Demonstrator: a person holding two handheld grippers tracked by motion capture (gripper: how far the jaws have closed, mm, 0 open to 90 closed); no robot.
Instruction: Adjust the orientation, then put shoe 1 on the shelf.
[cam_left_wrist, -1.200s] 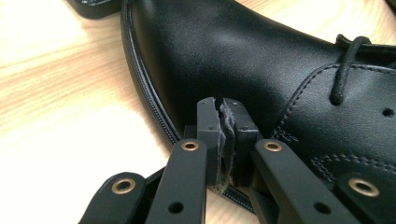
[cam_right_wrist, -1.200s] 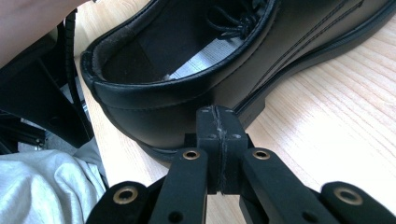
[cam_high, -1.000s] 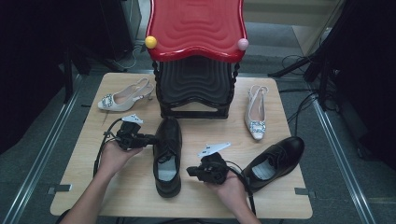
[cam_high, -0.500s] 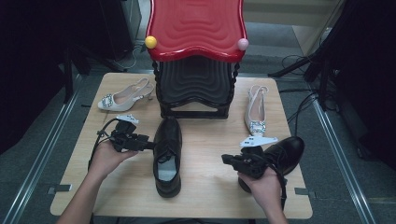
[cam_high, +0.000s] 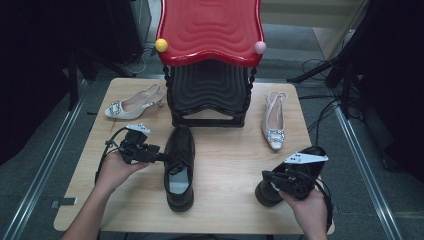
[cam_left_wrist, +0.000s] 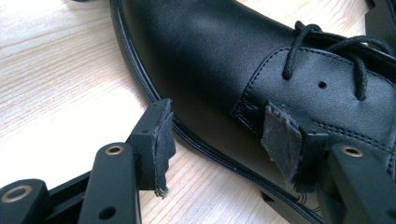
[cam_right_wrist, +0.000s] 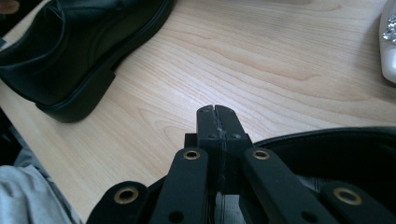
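Left gripper (cam_high: 161, 157) sits at the left flank of the centre black shoe (cam_high: 179, 167), jaws apart and just been opening; in the left gripper view the pads (cam_left_wrist: 158, 140) straddle the welt and side leather (cam_left_wrist: 205, 60) without pressing on it, so no grip. That shoe lies mid-tabletop (cam_high: 225, 165), long axis running near-to-far, toe toward the red-topped rack (cam_high: 209, 55), heel opening toward the person. Right gripper (cam_high: 267, 176) has its jaws together with nothing between them, hovering right over the second black shoe (cam_high: 310, 155) at the right front edge; the right gripper view shows the shoe's rim (cam_right_wrist: 327, 140) directly under the tips. Judged next move: the right-hand shoe, right hand far nearer, its long axis angled toward the far right. Two pale slingbacks (cam_high: 131, 103) (cam_high: 273, 120) flank the rack, untouched.
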